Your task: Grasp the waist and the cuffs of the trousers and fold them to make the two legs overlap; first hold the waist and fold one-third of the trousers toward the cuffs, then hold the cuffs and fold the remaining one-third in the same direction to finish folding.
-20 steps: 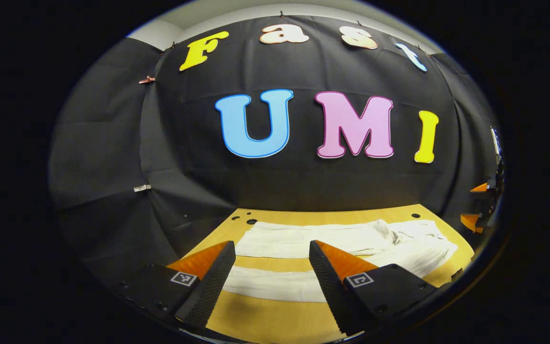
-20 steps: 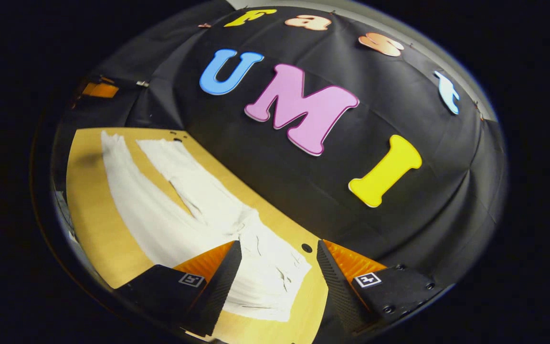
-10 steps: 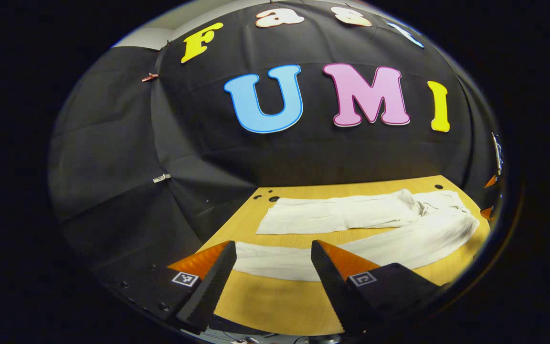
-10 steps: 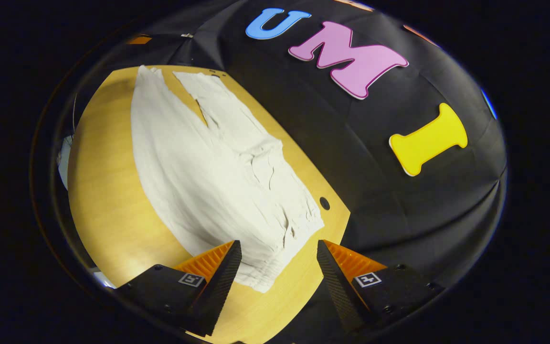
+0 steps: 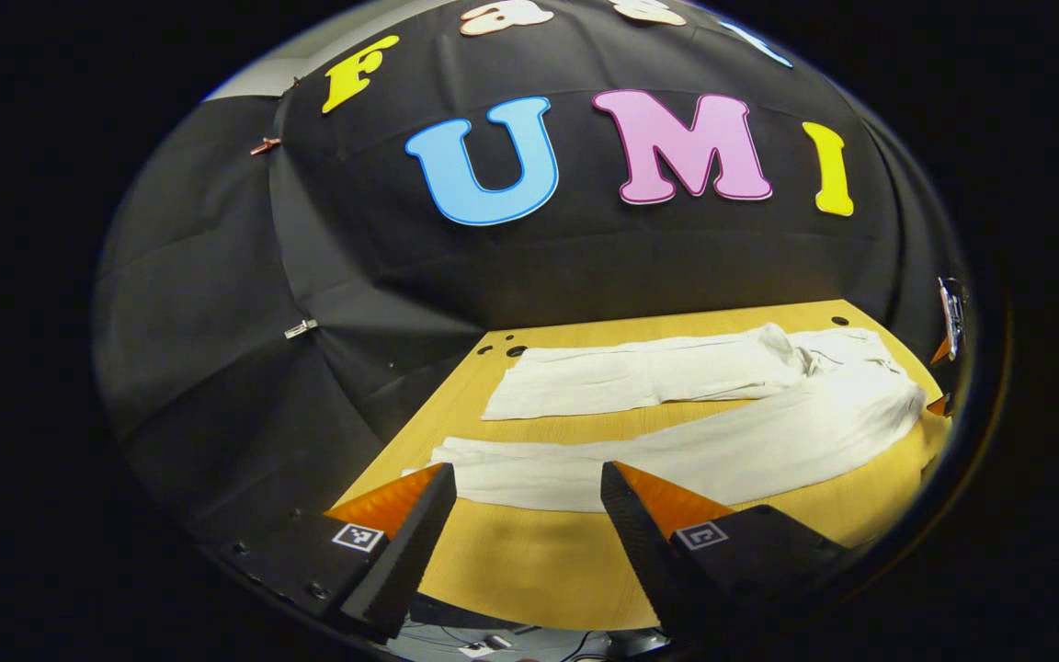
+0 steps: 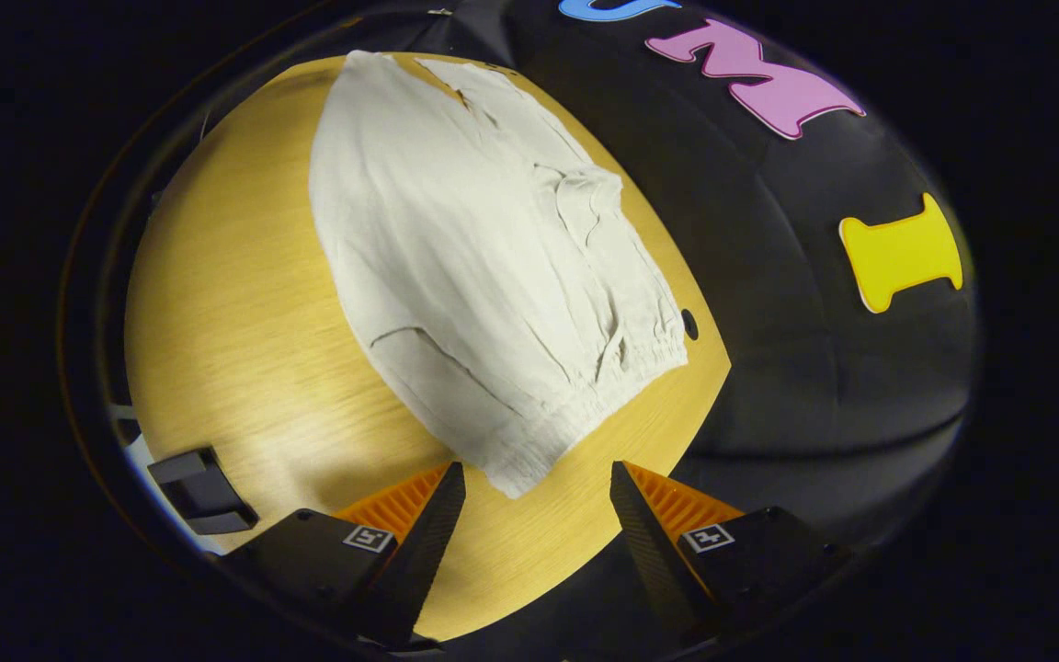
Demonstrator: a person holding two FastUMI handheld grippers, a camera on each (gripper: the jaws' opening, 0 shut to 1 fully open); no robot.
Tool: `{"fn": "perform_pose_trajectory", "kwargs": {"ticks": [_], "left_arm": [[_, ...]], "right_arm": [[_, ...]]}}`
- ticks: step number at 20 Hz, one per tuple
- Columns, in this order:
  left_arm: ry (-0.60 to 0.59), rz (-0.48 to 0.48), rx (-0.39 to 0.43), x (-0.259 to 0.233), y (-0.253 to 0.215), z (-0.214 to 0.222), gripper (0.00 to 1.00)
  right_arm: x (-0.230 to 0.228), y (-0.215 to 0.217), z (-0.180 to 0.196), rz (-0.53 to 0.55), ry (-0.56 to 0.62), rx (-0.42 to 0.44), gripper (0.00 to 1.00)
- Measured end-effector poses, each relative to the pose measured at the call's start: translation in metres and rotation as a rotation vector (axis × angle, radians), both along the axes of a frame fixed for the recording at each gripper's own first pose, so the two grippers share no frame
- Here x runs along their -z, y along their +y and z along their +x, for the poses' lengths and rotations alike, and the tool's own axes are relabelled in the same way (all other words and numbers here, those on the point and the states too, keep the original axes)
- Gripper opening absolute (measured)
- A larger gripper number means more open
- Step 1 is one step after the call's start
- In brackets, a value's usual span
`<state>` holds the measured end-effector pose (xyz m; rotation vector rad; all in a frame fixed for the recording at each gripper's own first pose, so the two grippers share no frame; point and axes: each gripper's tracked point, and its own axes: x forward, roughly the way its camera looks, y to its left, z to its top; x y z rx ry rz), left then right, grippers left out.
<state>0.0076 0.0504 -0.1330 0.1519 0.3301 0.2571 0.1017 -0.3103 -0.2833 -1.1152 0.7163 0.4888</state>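
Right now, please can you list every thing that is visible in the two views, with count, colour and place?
trousers: one pair, white, spread flat on the table, legs apart in a V; the waist end lies near the right gripper, the near leg's cuff near the left gripper.
table: one, light wood, in front of the black cloth wall; small dark holes near its far edge.
cloth wall: black, behind and beside the table.
left gripper: one, fingers apart, just short of the near leg, holding nothing.
right gripper: one, fingers apart, just short of the waist corner, holding nothing.
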Motion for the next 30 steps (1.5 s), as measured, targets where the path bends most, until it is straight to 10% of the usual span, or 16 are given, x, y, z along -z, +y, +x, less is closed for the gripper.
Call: {"fn": "perform_pose_trajectory", "kwargs": {"ticks": [4, 10, 13, 19, 30], "left_arm": [[0.009, 0.013, -0.016, -0.002, 0.001, -0.004, 0.99], [0.021, 0.024, -0.041, -0.001, 0.002, -0.009, 0.99], [0.027, 0.048, -0.029, 0.004, 0.005, -0.005, 0.99], [0.086, 0.236, 0.08, 0.019, 0.044, 0.013, 0.98], [0.456, 0.697, 0.332, 0.106, 0.177, 0.033, 0.96]], "right_arm": [[0.008, 0.008, 0.008, -0.058, 0.007, -0.095, 0.82], [0.023, 0.021, 0.023, -0.154, -0.024, -0.199, 0.9], [0.029, 0.025, 0.023, -0.202, -0.015, -0.225, 0.38], [0.031, 0.023, 0.028, -0.221, 0.01, -0.188, 0.09], [0.032, 0.024, 0.029, -0.257, 0.082, -0.215, 0.05]]}}
